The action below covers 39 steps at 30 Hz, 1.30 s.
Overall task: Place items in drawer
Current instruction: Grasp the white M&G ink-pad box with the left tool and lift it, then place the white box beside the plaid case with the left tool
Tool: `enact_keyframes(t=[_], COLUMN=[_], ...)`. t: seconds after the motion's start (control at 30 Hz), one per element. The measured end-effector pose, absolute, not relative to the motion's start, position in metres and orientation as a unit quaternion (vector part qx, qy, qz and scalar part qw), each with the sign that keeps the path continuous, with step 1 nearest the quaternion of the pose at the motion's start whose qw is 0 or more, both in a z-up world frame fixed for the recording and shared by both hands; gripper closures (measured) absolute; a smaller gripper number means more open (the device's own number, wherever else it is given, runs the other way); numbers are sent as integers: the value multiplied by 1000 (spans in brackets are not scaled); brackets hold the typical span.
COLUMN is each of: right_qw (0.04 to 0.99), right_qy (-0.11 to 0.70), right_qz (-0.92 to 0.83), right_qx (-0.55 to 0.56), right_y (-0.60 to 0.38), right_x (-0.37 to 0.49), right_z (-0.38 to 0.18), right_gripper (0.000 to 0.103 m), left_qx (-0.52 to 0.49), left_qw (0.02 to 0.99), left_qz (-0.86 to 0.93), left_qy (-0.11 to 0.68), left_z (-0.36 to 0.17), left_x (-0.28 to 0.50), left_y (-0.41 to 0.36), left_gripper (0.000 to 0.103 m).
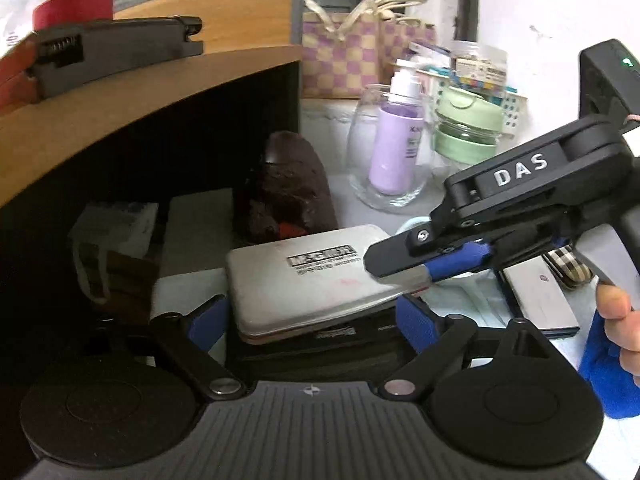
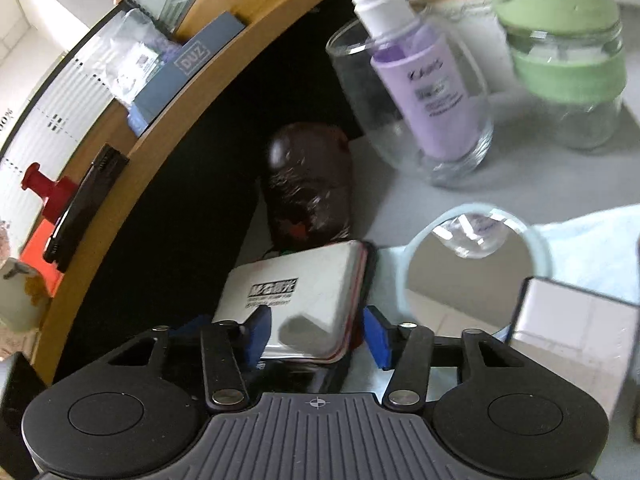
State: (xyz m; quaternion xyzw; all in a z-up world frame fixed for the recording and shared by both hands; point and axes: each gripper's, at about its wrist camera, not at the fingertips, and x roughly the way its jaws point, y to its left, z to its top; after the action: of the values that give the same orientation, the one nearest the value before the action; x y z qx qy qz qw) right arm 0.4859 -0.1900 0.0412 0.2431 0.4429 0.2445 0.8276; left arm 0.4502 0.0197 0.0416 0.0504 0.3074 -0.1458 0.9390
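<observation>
While both grippers are meeting at one tin, the scene is reading like this:

Silver tin: lying flat on top of a black box on the desk, just in front of the dark recess under the wooden shelf.
Left gripper: spreading wide and released, its blue pads sitting on either side of the tin and the box, with no clear contact showing.
Right gripper: reaching in over the tin's right corner, one pad lying over the lid and the other sitting just off its edge; I cannot tell whether it is clamping.
Hand: wrapping around the right gripper's handle.
Round mirror: lying just beside the tin, to its right.
Brown lump: standing behind the tin at the mouth of the recess.
Purple pump bottle: leaning inside a clear glass, farther back on the desk.
</observation>
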Motion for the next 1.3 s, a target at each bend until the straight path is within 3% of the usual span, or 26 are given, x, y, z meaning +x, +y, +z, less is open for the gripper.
enact_keyframes(t=[0.1,0.27,0.77,1.3], right_qw=[829,844,857,876], right_qy=[441,420,394,378], right_qz=[239,238,229,170], right_qx=[248,235,241,248], right_y=[-193,-200,-266,-336], right_x=[485,477,435,398], right_z=[39,50,73,69], right_gripper=[63,65,67,67], left_qx=[45,49,57,69], left_qw=[939,940,940,925], left_qz=[-145,-149,-185,-244], left_qy=[309,303,280,282], left_z=[42,44,50,33], left_x=[453,447,418,414], left_y=[21,19,-37,-116], left_gripper=[14,28,38,38])
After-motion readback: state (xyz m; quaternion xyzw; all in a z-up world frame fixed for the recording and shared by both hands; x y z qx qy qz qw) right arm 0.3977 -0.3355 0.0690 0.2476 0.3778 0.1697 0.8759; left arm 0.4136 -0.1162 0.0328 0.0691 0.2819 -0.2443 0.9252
